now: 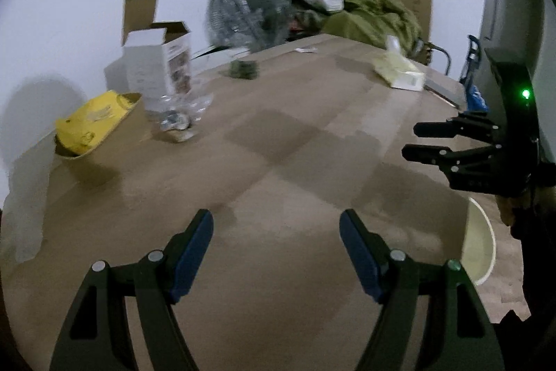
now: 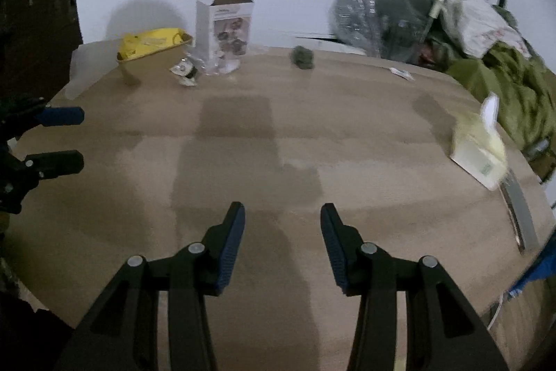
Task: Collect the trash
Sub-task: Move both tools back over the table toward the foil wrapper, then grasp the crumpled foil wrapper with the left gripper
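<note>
Trash lies at the far side of a brown table (image 2: 278, 155). A yellow wrapper (image 1: 92, 119) (image 2: 149, 42) sits in a paper bowl. An open white carton (image 1: 158, 58) (image 2: 224, 23) stands beside it, with crumpled clear plastic (image 1: 180, 110) (image 2: 205, 65) at its foot. A dark green wad (image 1: 243, 69) (image 2: 302, 57) and a small white wrapper (image 1: 305, 49) (image 2: 401, 72) lie farther right. My left gripper (image 1: 276, 225) (image 2: 78, 136) is open and empty over the table. My right gripper (image 2: 282, 218) (image 1: 411, 139) is open and empty, to its right.
A tissue pack (image 1: 399, 70) (image 2: 481, 148) lies at the right, next to a grey flat object (image 2: 519, 214). A wrapped fan (image 1: 246, 13) (image 2: 378, 13) and green cloth (image 1: 375, 16) (image 2: 510, 86) are piled behind. A pale bin (image 1: 481, 246) stands below the table's right edge.
</note>
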Demonstrator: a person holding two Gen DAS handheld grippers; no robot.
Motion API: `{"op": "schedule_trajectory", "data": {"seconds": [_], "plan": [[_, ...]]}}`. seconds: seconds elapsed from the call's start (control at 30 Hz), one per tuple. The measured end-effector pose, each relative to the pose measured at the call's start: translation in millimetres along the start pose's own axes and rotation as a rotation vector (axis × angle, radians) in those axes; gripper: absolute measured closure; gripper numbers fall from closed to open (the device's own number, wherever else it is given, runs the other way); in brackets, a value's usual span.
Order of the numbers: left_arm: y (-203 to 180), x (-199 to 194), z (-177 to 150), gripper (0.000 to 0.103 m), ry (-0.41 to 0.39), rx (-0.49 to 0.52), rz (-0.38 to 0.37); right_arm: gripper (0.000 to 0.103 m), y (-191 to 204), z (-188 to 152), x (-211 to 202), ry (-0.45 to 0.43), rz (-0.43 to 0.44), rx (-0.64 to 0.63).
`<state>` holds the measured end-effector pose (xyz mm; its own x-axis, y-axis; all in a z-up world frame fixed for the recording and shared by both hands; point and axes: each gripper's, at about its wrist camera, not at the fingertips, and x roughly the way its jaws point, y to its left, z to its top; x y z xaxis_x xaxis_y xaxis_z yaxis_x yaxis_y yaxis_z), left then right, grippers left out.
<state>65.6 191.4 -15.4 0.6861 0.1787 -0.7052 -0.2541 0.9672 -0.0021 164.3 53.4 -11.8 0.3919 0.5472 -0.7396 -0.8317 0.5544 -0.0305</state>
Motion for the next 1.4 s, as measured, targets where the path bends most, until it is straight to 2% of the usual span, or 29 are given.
{"op": "schedule_trajectory", "data": {"seconds": [0.23, 0.57, 0.67, 0.87, 0.93, 0.97, 1.0, 1.07, 1.17, 1.23, 1.4], "plan": [[40.6, 18.7, 16.4, 0.028, 0.012, -0.07, 0.042, 0.06, 11.7, 50.9, 40.5, -0.007, 0.062, -0.063], [89.6, 73.9, 50.7, 0.028, 0.034, -0.192, 0.091, 0.057, 17.5, 110.0, 87.3, -0.023, 0.119, -0.12], [98.3, 91.4, 63.5, 0.028, 0.025, -0.187, 0.088, 0.054, 18.1, 122.9, 100.9, -0.029, 0.136, -0.142], [115.0, 129.9, 80.2, 0.028, 0.057, -0.196, 0.154, 0.054, 23.2, 143.9, 128.2, -0.037, 0.178, -0.197], [119.4, 138.1, 80.5, 0.028, 0.062, -0.217, 0.14, 0.053, 25.5, 150.7, 135.6, -0.041, 0.196, -0.218], [120.1, 139.4, 79.7, 0.028, 0.06, -0.218, 0.137, 0.049, 26.9, 152.6, 137.2, -0.044, 0.198, -0.227], [120.4, 141.0, 79.5, 0.029, 0.055, -0.218, 0.135, 0.042, 29.1, 156.0, 139.8, -0.049, 0.201, -0.243], [121.3, 143.5, 78.9, 0.053, 0.056, -0.222, 0.126, 0.039, 33.1, 160.9, 143.4, -0.061, 0.214, -0.272], [124.9, 147.1, 77.9, 0.074, 0.065, -0.232, 0.14, 0.039, 42.3, 167.6, 151.9, -0.06, 0.233, -0.328], [126.0, 144.9, 76.0, 0.083, 0.061, -0.251, 0.144, 0.039, 47.7, 171.7, 158.8, -0.066, 0.227, -0.373], [124.8, 132.0, 68.1, 0.09, 0.033, -0.273, 0.15, 0.039, 56.4, 183.5, 174.6, -0.09, 0.23, -0.452]]}}
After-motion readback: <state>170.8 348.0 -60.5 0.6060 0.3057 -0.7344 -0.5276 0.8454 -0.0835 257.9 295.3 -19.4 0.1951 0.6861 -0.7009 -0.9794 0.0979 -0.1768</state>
